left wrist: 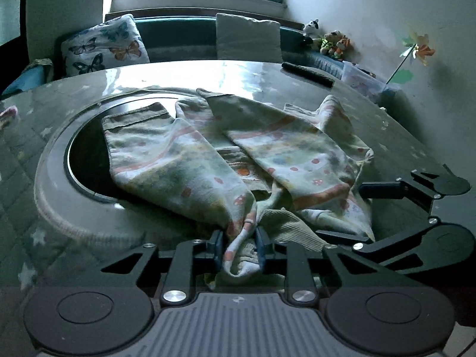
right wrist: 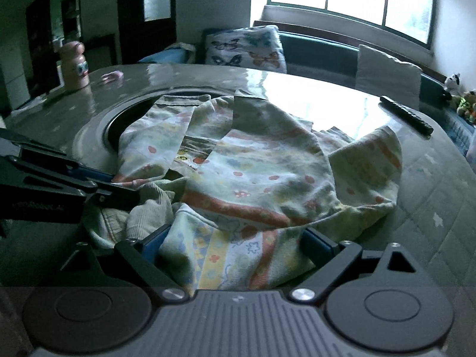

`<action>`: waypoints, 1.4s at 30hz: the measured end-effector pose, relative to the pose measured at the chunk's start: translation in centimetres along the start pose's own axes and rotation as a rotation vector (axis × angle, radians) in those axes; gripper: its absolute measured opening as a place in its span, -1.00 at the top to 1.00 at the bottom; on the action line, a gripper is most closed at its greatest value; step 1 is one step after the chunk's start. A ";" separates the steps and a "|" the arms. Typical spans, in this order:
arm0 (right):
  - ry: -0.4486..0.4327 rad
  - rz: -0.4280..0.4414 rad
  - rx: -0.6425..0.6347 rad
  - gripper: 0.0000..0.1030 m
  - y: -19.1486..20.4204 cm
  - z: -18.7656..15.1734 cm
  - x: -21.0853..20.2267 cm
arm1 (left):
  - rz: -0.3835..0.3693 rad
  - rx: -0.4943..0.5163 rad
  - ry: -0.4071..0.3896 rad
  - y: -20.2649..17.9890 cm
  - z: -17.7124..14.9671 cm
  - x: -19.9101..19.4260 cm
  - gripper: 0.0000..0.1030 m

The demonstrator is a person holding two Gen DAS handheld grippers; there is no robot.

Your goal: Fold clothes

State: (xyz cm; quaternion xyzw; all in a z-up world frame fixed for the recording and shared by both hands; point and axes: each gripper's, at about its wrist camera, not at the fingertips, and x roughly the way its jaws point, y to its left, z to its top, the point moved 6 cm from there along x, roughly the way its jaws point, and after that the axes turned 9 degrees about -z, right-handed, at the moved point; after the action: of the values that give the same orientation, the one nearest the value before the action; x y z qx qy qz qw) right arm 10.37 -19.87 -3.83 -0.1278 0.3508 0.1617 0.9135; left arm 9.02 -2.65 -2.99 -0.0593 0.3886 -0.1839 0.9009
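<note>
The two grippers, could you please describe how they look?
Both match: the left gripper and right gripper have black linkage arms with silver pivot screws, blue finger pads, round black discs either side and a grey ribbed body. No cables or sleeves show.

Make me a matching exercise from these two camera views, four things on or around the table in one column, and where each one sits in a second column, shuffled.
Things:
1. patterned garment
2. remote control
3. butterfly pillow
4. pink bottle

Places:
A. on the bench under the window
B. near the table's far edge, on the wall side
C. standing at the table's edge, on the doorway side
D. crumpled mid-table, a bunch of it clamped in the left gripper

Pairs: 1-D, 2-B, 3-A, 4-C
</note>
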 end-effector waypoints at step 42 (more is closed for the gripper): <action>-0.032 -0.023 0.022 -0.55 -2.4 9.7 6.5 | 0.133 0.092 -0.070 2.6 3.7 1.9 -0.60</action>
State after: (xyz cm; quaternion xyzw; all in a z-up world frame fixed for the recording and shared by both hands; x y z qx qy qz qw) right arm 21.67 -17.32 -0.95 -0.1190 0.3362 0.1494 0.9222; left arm 13.63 -1.12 -2.30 0.0017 0.3513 -0.1391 0.9259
